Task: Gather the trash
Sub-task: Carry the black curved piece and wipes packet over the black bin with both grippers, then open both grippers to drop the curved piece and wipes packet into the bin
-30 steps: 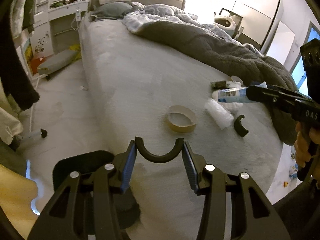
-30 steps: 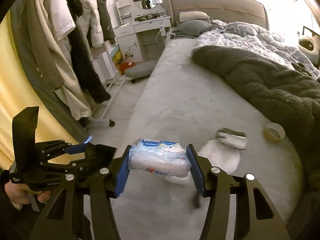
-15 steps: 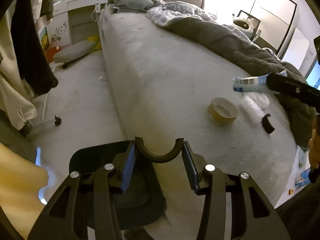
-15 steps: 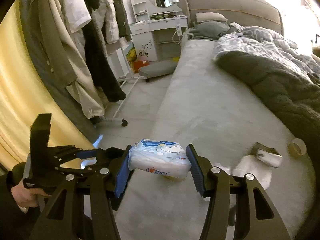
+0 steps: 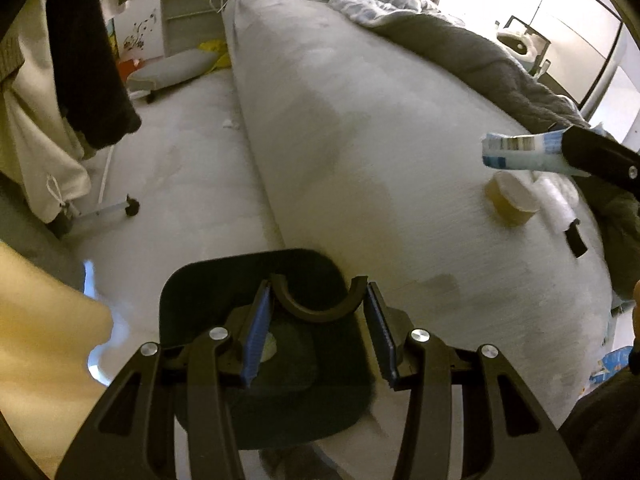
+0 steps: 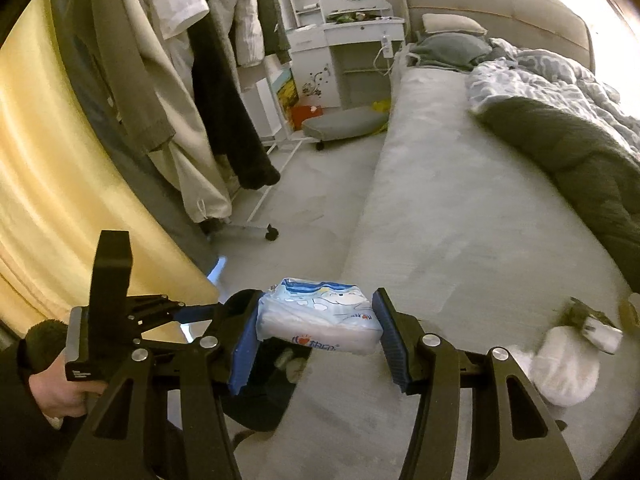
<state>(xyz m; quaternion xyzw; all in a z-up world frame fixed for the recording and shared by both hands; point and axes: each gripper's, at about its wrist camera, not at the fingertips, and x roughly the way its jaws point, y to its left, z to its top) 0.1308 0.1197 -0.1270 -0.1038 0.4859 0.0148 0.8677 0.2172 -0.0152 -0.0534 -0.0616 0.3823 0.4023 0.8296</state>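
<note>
On the bed [image 5: 360, 152] a tape roll [image 5: 512, 200] and white wad [image 5: 556, 204] wait at two o'clock, while over the dark bin [image 5: 256, 344] at six my left gripper [image 5: 318, 312] clamps a black curved scrap [image 5: 318, 304] and my right gripper [image 6: 318, 336] pinches a tissue pack [image 6: 320, 320], both undropped.

A tissue pack [image 6: 320, 320] carries a red heart logo and blue characters too blurred to read; its end shows a barcode label [image 5: 516, 145].
</note>
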